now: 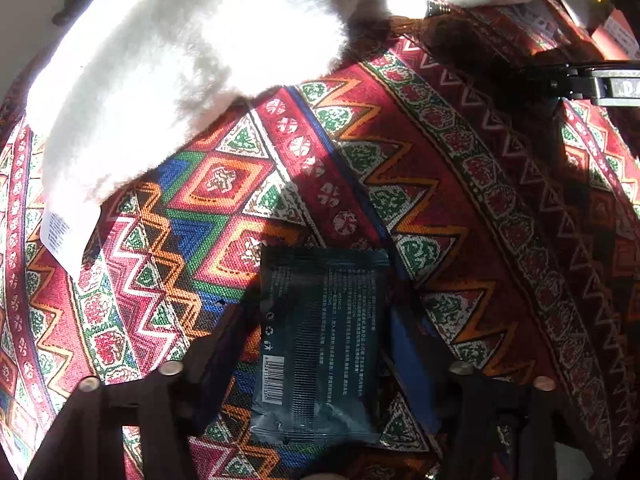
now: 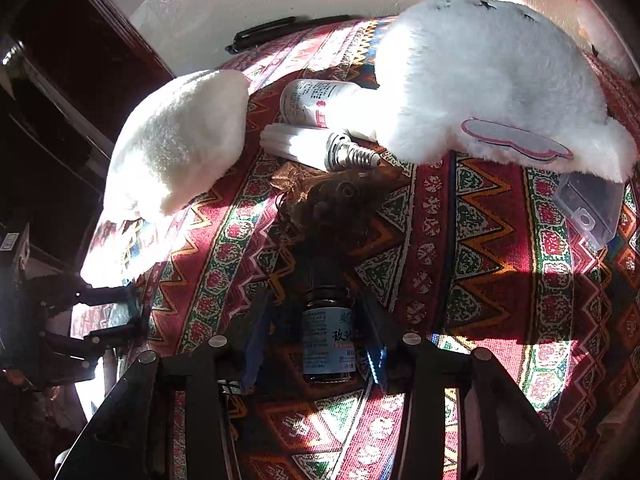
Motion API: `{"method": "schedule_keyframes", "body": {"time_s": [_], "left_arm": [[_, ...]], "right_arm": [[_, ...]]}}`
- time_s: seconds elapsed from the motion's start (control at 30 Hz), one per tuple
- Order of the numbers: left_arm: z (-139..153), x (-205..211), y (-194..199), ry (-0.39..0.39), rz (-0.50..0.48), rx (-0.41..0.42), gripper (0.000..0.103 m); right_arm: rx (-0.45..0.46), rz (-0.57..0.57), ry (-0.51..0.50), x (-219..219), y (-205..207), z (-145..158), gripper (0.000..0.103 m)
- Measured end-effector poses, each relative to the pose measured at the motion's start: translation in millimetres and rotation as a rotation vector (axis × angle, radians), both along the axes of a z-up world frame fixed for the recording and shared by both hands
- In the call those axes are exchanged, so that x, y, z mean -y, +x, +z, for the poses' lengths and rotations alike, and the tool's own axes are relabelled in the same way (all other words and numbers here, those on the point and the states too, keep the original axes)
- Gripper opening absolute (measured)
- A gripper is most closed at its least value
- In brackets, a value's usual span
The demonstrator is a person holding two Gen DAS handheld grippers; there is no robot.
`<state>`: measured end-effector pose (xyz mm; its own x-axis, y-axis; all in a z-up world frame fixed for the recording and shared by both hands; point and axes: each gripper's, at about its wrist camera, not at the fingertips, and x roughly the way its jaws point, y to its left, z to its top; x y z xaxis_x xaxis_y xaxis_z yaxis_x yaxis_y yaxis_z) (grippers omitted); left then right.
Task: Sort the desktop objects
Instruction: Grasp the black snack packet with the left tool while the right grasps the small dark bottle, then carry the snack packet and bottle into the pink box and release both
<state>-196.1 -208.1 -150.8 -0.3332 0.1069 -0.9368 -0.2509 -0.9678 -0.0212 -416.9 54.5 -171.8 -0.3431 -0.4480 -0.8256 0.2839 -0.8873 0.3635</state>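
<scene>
Right wrist view: the right gripper (image 2: pixel 316 344) has its jaws set close on either side of a small dark glass bottle (image 2: pixel 328 340) with a blue-white label in Chinese characters, on the woven patterned tablecloth (image 2: pixel 480 248); whether it grips is unclear. Open cloth lies to its right. The left gripper (image 1: pixel 320 344) straddles a dark teal foil sachet (image 1: pixel 320 344) with barcode, jaws apart, below fluffy white plush (image 1: pixel 180 60).

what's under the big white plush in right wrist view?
The white plush toy lies on the patterned tablecloth, covering one end of a white bottle. A light bulb lies beside it. Anything else beneath is hidden.
</scene>
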Motion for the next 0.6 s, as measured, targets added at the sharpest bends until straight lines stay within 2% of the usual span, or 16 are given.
{"method": "schedule_keyframes", "body": {"time_s": [0.03,0.1,0.17,0.2,0.23,0.27,0.3,0.43,0.6], "left_arm": [[4.2,2.5,1.4,0.015,0.01,-0.007,0.046],[12.0,6.3,4.9,0.045,0.022,-0.017,0.046],[20.0,8.4,9.4,0.066,0.03,-0.032,0.046],[24.9,9.7,11.7,0.08,0.035,-0.042,0.046],[30.2,11.2,14.0,0.096,0.04,-0.054,0.046],[35.5,12.6,16.3,0.112,0.046,-0.065,0.046],[41.4,13.5,19.8,0.121,0.048,-0.076,0.046],[54.8,1.6,30.3,0.15,0.052,-0.115,0.046],[85.4,2.5,53.7,0.161,0.065,-0.15,0.046]], "right_arm": [[-0.005,-0.003,0.001,3.1,-0.8,0.4,0.065],[-0.025,-0.003,0.017,10.9,-3.0,0.0,0.075],[-0.075,0.002,0.089,23.7,-3.9,-2.4,0.077],[-0.116,0.012,0.174,34.9,-3.4,-4.7,0.062],[-0.149,0.025,0.233,42.9,-2.1,-5.6,0.031],[-0.172,0.04,0.254,45.8,0.4,-4.3,0.022],[-0.175,0.047,0.245,45.9,2.0,-3.1,0.021],[-0.121,0.005,0.094,21.4,2.8,7.7,0.021],[-0.109,-0.037,-0.044,-7.3,13.3,37.3,0.02]]}}
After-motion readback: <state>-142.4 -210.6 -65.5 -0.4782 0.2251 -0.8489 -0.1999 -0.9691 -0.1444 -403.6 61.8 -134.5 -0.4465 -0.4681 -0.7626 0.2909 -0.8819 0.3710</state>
